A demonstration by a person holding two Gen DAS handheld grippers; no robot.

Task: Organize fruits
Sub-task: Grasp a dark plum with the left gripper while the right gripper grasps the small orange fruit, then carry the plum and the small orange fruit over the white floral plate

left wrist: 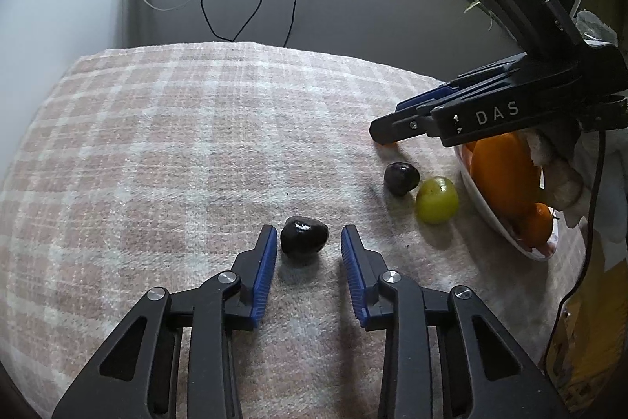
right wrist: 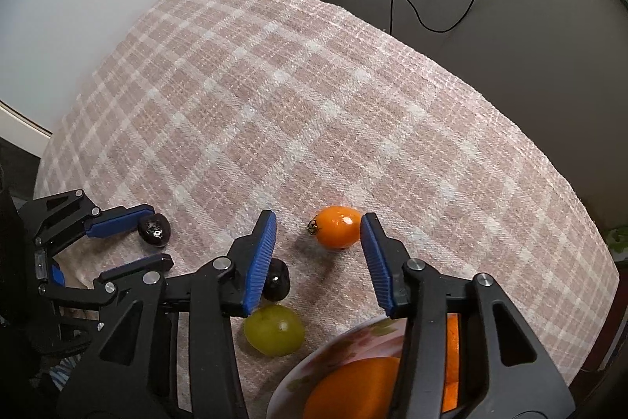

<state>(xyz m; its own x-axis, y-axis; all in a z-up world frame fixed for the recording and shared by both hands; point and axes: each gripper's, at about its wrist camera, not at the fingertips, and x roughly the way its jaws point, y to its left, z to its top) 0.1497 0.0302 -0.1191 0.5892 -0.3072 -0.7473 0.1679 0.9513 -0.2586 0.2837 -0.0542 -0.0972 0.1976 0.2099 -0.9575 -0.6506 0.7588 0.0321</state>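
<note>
Left gripper (left wrist: 306,242) straddles the dark grape (left wrist: 304,235), right gripper (right wrist: 318,238) the orange tomato (right wrist: 338,226); both pairs of fingers stand part-open, gripping nothing. Close gently, then lift toward the bowl (right wrist: 314,364).

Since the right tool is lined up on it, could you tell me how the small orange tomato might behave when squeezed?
The orange tomato looks glossy and smooth, so it may slip between the pads. Its rounded egg shape suggests it could roll on the checked cloth if nudged. It is probably soft-skinned, so gentle pressure seems wise.
</note>
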